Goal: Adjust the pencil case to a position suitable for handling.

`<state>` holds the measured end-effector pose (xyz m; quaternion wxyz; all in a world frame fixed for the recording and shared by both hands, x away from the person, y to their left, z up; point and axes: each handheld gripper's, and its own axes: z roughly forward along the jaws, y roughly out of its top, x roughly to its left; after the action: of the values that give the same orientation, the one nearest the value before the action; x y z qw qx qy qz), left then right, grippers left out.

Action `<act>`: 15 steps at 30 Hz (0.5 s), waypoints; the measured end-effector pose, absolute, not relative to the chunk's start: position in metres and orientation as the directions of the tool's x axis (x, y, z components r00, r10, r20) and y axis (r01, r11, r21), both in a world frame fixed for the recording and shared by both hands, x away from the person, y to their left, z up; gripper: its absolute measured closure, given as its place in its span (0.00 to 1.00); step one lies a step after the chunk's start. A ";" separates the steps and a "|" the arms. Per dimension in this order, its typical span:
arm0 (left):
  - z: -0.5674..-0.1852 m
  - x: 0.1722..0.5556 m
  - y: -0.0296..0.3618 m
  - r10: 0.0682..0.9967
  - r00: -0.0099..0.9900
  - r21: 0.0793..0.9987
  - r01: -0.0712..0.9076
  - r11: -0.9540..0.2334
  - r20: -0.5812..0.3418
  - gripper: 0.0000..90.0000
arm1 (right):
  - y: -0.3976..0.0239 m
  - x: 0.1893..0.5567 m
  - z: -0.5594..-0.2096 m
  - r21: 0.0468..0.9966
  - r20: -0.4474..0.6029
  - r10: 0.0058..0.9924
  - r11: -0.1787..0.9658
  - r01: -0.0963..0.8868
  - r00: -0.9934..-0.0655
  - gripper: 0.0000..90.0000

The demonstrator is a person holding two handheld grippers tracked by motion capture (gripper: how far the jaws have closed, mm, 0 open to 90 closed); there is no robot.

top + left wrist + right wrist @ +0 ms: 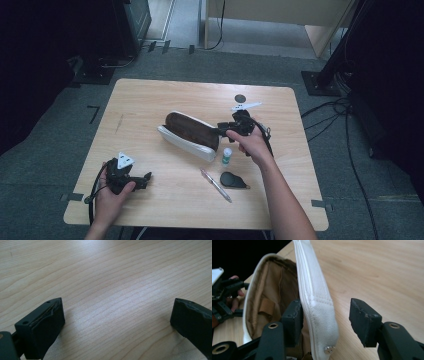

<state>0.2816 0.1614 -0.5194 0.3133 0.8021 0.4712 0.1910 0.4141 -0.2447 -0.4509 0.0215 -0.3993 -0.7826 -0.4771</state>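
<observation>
High view: a white pouch (192,135) with a brown lining lies open near the middle of the tabletop (150,100), its mouth gaping upward. The right gripper (225,130) meets the pouch at the end nearer the right edge; the left gripper (145,179) rests near the front left corner, well apart from the pouch. A small bottle (227,156), a pen (216,185) and a dark oval case (233,179) lie between the pouch and the front edge.

Right gripper view: the jaws straddle the pouch's white wall (317,302), one inside against the lining, the other outside and clear of the fabric. They stand part-spread, with no pinch on the wall. Left gripper view: the jaws are spread wide over bare wood, holding nothing.

Step in hand, as judged: the pouch has been opened and its rim let go. The next move likely calls for drawing the right gripper clear of the wall without dragging the pouch, then reaching for one of the small items at the front, with the left gripper free to steady the pouch.
</observation>
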 end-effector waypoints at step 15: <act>-0.519 0.282 0.162 0.874 0.485 0.681 0.636 -0.363 0.013 0.00 | -0.272 0.371 -0.419 0.820 0.301 0.672 0.179 0.543 -0.676 0.46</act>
<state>0.2816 0.1616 -0.5193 0.3121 0.8032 0.4703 0.1906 0.3706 -0.2720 -0.4185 -0.0641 -0.3972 -0.7652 -0.5026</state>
